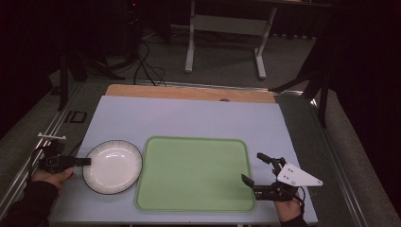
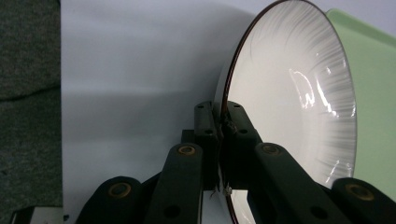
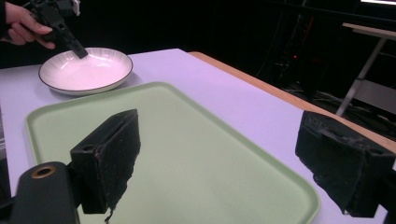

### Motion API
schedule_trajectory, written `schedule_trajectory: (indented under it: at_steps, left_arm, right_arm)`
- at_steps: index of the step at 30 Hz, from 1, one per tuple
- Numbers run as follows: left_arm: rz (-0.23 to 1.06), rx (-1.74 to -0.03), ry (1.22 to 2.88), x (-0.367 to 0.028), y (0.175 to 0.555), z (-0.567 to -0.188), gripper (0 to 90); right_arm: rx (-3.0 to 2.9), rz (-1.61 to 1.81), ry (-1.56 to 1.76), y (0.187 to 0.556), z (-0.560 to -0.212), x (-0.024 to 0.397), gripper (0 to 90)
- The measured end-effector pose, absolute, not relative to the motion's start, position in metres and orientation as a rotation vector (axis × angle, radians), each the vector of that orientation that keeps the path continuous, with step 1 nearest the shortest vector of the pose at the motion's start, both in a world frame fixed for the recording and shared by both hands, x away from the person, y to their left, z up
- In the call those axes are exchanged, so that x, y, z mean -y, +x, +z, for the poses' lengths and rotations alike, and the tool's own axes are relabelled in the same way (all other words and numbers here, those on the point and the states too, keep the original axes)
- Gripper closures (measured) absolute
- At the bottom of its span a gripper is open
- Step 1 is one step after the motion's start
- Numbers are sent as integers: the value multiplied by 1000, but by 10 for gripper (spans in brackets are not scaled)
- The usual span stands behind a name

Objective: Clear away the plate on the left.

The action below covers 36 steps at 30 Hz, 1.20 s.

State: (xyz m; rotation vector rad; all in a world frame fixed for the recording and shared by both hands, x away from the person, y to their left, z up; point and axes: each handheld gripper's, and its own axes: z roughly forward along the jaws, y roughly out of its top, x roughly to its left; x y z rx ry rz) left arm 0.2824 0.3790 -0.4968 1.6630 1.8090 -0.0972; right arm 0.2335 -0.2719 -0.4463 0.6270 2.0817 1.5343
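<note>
Black left tongs [image 2: 219, 128] are clamped on the near rim of the white plate [image 1: 113, 166], one jaw above the rim and one below. Beyond their tips the plate rests on the pale worktop [image 1: 189, 118], just beside the green tray [image 1: 196, 172]. Across that tray the right tongs [image 1: 257, 170] hover with jaws spread wide and nothing between them. The grasp looks made; the next move likely calls for lifting the plate level and carrying it over the tray's lip.
</note>
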Motion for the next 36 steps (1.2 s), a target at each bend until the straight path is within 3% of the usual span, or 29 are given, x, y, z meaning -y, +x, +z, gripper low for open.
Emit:
schedule_trajectory:
  at_steps: [7,19,36]
  left_arm:
    - [-50,-1788,1675,-376,281,-478,855]
    - [-78,-1742,1650,-367,282,-463,854]
    - [-84,-1628,1754,-318,297,-435,854]
  right_arm:
    - [-2076,1532,629,234,-446,272,137]
    - [-2075,1527,627,234,-446,272,138]
    - [-2071,1520,632,234,-446,272,138]
